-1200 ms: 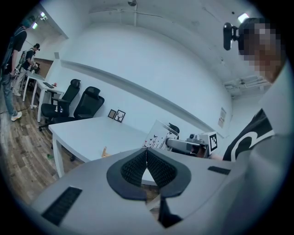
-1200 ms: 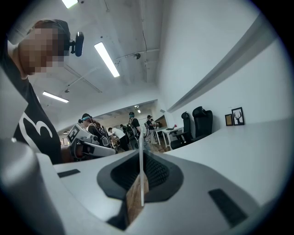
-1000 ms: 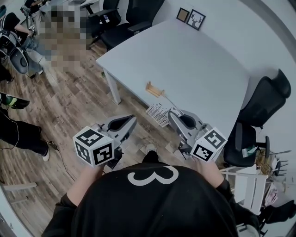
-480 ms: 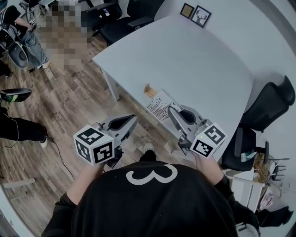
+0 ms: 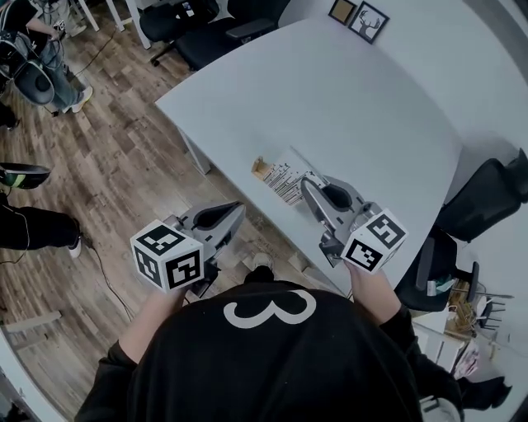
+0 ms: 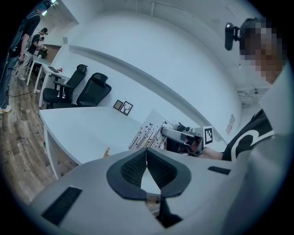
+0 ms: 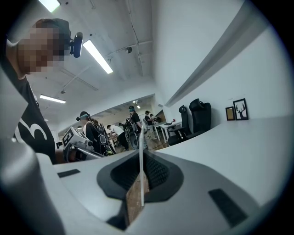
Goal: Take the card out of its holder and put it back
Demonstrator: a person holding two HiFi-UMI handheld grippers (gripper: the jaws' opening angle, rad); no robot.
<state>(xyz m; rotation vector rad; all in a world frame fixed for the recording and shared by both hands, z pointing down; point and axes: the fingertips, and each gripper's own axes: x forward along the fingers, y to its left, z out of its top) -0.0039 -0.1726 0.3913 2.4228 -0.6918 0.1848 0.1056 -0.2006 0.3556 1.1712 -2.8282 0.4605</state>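
My right gripper (image 5: pixel 308 184) is shut on a white card (image 5: pixel 285 174) printed with dark line patterns and holds it over the white table (image 5: pixel 371 115) near the front edge. In the right gripper view the card (image 7: pixel 140 156) shows edge-on between the pads. The small wooden holder (image 5: pixel 261 168) stands on the table just left of the card; I cannot tell whether they touch. My left gripper (image 5: pixel 237 211) hangs over the floor off the table edge, shut and empty. Its own view shows the card (image 6: pixel 148 134), the right gripper (image 6: pixel 171 133) and the holder (image 6: pixel 106 152).
Two framed pictures (image 5: pixel 360 17) lean at the table's far edge. Black office chairs stand beyond the table (image 5: pixel 206 25) and at the right (image 5: pixel 488 202). People stand at the upper left (image 5: pixel 37 49) on the wooden floor (image 5: pixel 124 173). A table leg (image 5: pixel 195 157) is near the left gripper.
My right gripper has carried the card up and away from the table's front edge, closer to the wooden holder. The left gripper has stayed put.
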